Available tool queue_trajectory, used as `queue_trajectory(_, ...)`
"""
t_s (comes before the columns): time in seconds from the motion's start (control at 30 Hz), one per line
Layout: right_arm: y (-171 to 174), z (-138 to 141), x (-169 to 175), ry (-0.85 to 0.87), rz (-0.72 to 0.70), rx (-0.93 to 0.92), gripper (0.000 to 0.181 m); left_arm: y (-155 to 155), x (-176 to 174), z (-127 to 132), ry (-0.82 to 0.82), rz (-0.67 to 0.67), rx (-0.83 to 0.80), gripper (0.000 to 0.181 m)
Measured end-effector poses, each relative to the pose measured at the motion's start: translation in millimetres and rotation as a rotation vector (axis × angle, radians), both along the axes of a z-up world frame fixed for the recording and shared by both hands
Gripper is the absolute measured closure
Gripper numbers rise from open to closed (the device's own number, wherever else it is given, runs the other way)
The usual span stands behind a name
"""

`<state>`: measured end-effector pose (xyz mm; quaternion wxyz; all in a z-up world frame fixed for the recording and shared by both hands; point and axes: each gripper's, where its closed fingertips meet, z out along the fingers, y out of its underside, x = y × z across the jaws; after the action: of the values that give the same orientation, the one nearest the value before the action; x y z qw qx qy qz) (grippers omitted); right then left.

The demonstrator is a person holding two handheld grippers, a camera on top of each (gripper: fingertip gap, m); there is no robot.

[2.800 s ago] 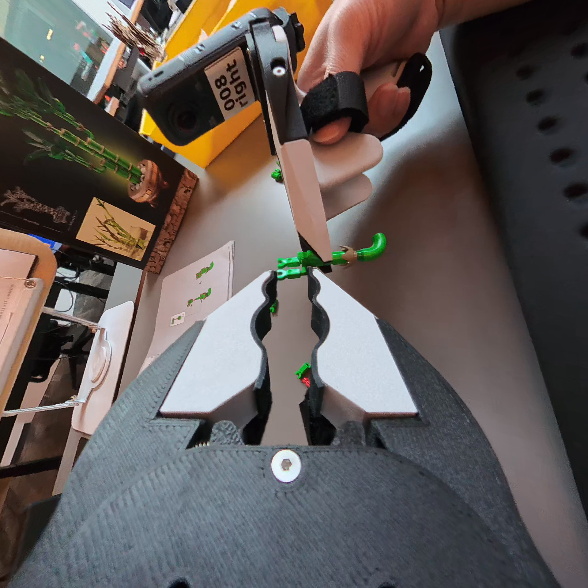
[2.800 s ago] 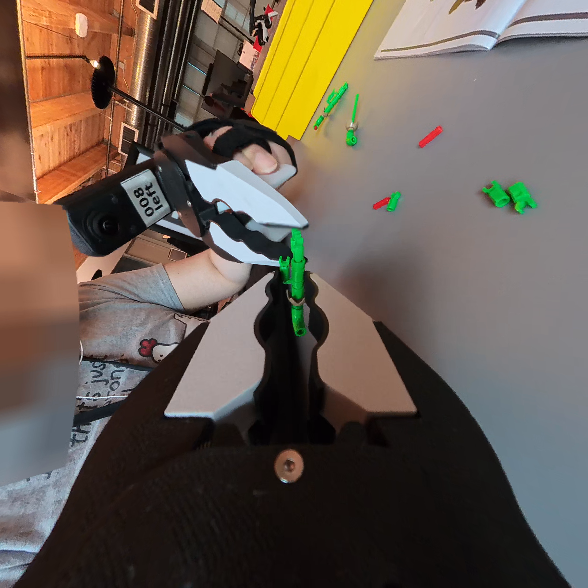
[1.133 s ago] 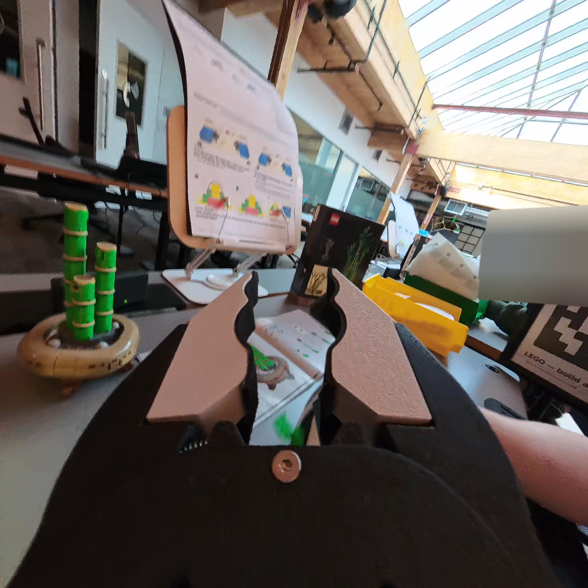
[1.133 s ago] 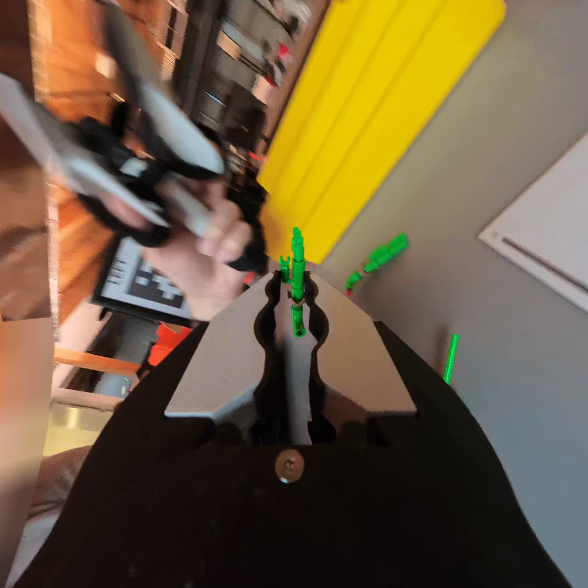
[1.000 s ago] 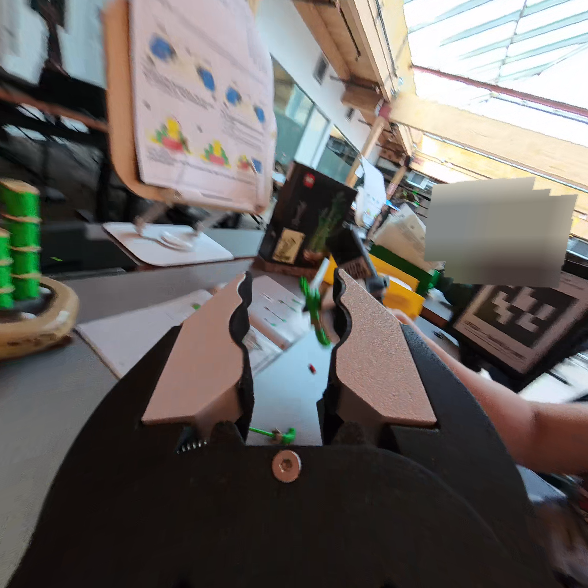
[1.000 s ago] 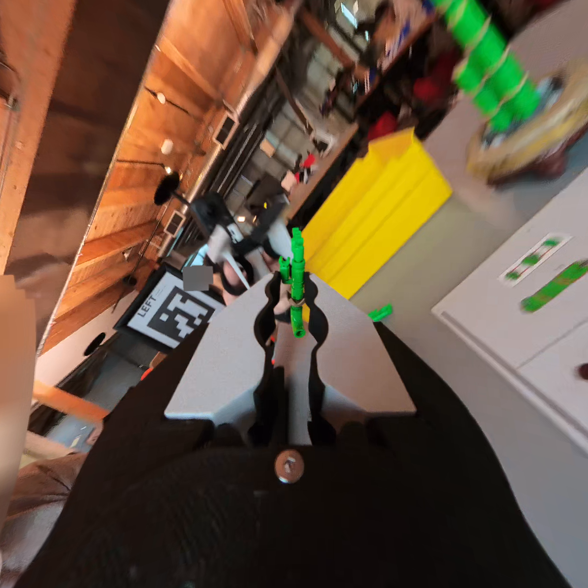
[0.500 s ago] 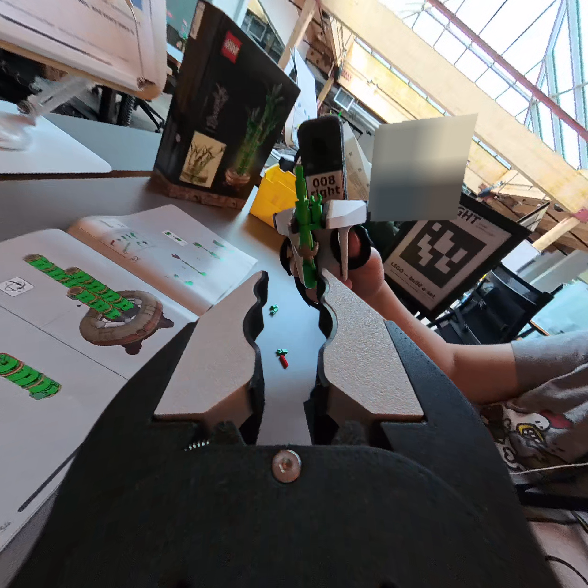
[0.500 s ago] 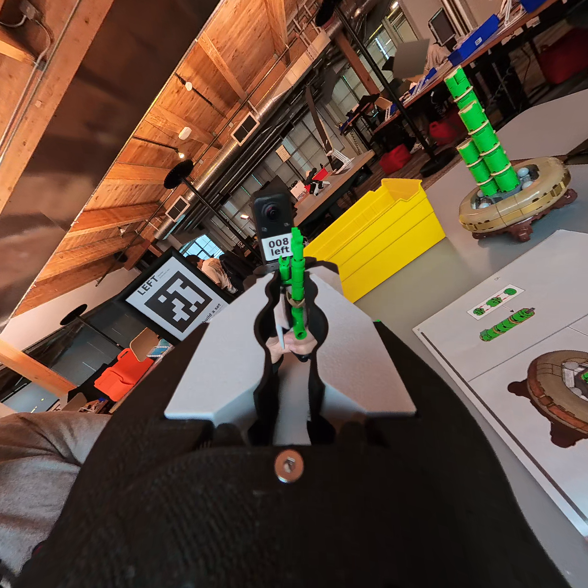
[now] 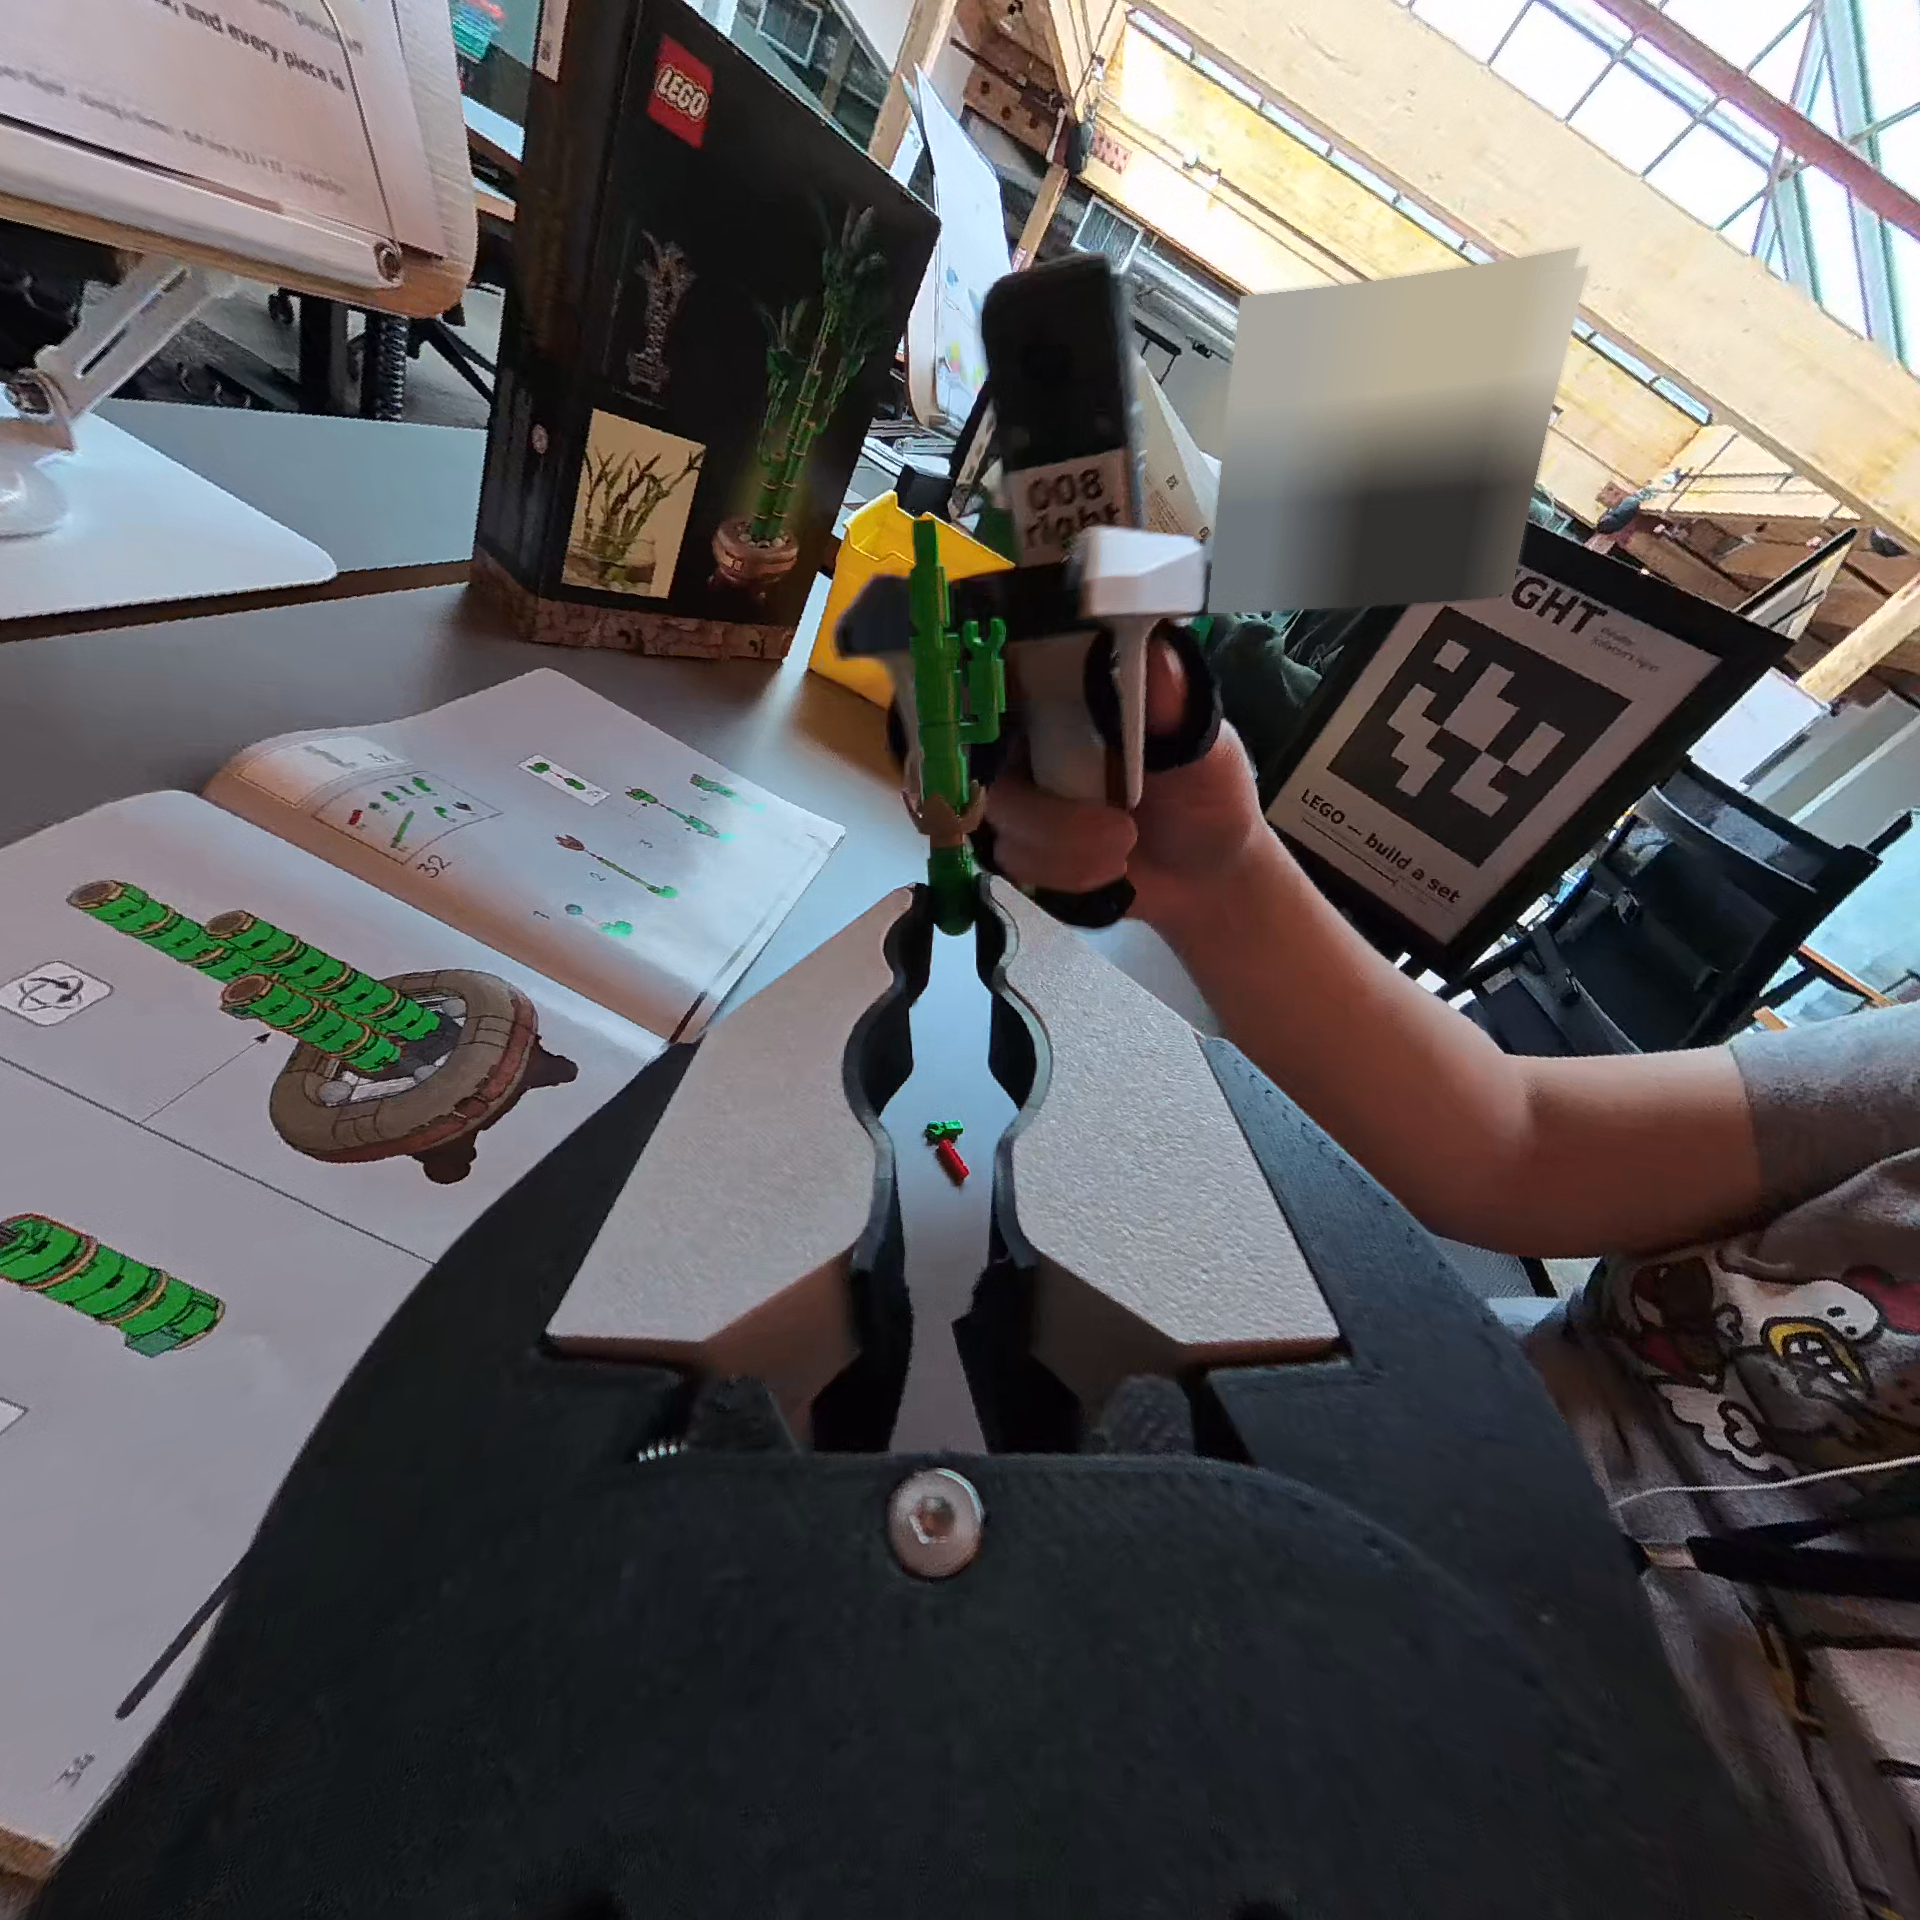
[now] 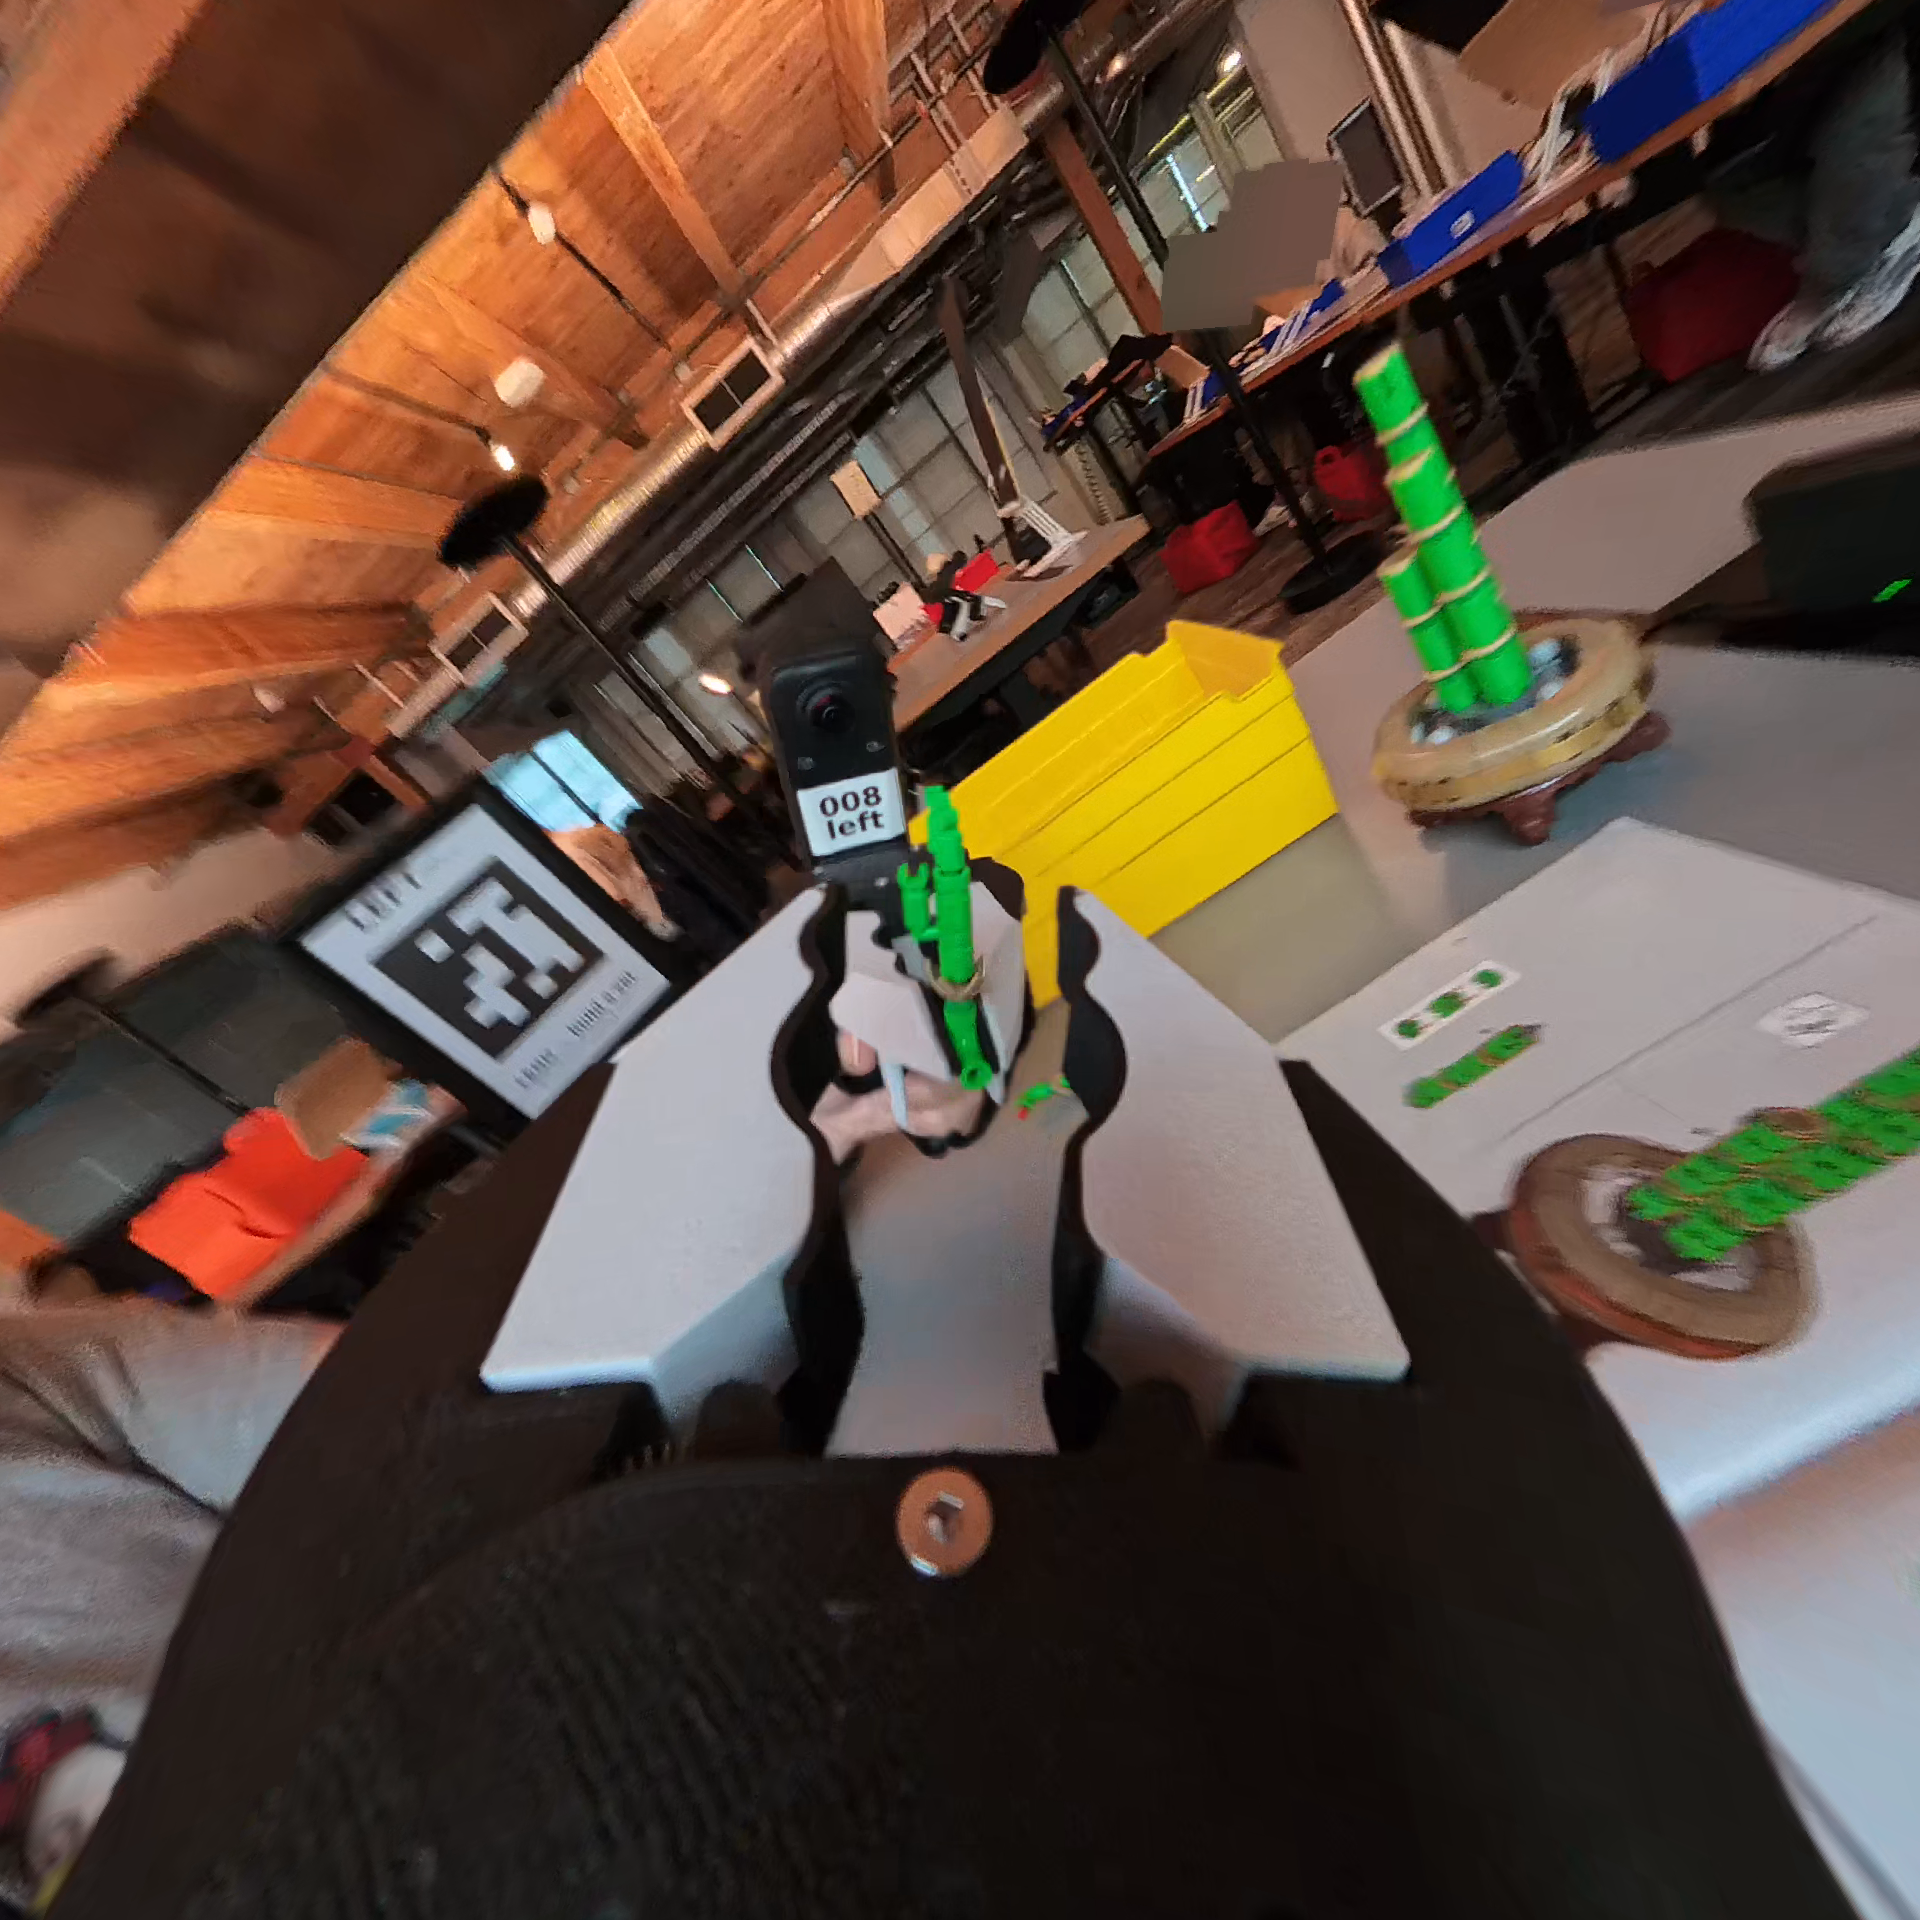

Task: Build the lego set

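Observation:
A thin green stem with a side clip and a tan ring (image 9: 940,675) stands upright in the air between the two grippers. My left gripper (image 9: 951,909) is shut on its lower end. My right gripper (image 10: 945,909) is open, its fingers wide apart on either side of the stem (image 10: 951,914) without touching it. In the left wrist view the right gripper (image 9: 1003,613) faces me just behind the stem. In the right wrist view the left gripper (image 10: 951,1029) shows beyond the stem. The bamboo model in its tan pot (image 10: 1455,623) stands at the back right.
An open instruction booklet (image 9: 416,935) lies on the grey table, also in the right wrist view (image 10: 1558,987). A yellow bin (image 10: 1143,790) and the black set box (image 9: 707,364) stand behind. A small green and red piece (image 9: 948,1148) lies on the table. A marker sign (image 9: 1486,748) stands at the right. There is about 5 cm between the tips of the two grippers.
My left gripper has closed on the stem's lower end and my right gripper has opened off it. Before that, both grippers rose from the table and turned to face each other.

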<state>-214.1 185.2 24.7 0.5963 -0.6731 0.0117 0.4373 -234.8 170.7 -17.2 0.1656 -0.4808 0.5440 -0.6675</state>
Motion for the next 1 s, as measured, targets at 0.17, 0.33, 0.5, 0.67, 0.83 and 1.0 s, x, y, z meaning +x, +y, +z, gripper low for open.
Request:
queue_trajectory(0.17,-46.3,-15.4,21.7,-0.51,0.008,0.075,0.149,11.5,-2.7,-1.5,0.007,0.024,-0.03,0.175)
queue_trajectory(0.33,-77.6,-128.9,17.7,-1.053,0.251,-0.079,0.155,10.9,-2.4,0.5,0.009,0.01,-0.034,0.175)
queue_trajectory(0.5,-66.8,-178.5,19.2,-1.14,0.422,-0.24,0.163,2.4,0.0,-7.6,0.04,-0.012,-0.009,0.175)
queue_trajectory(0.67,-61.3,-188.6,16.1,-1.08,0.487,-0.335,0.168,2.0,0.9,-8.4,0.044,-0.022,-0.008,0.175)
queue_trajectory(0.83,-65.5,-188.2,19.1,-1.032,0.462,-0.359,0.168,6.8,2.2,-8.4,0.045,-0.015,-0.026,0.175)
queue_trajectory(1.0,-67.1,-187.9,21.1,-0.953,0.434,-0.368,0.17,4.0,2.5,-10.7,0.054,-0.02,-0.023,0.175)
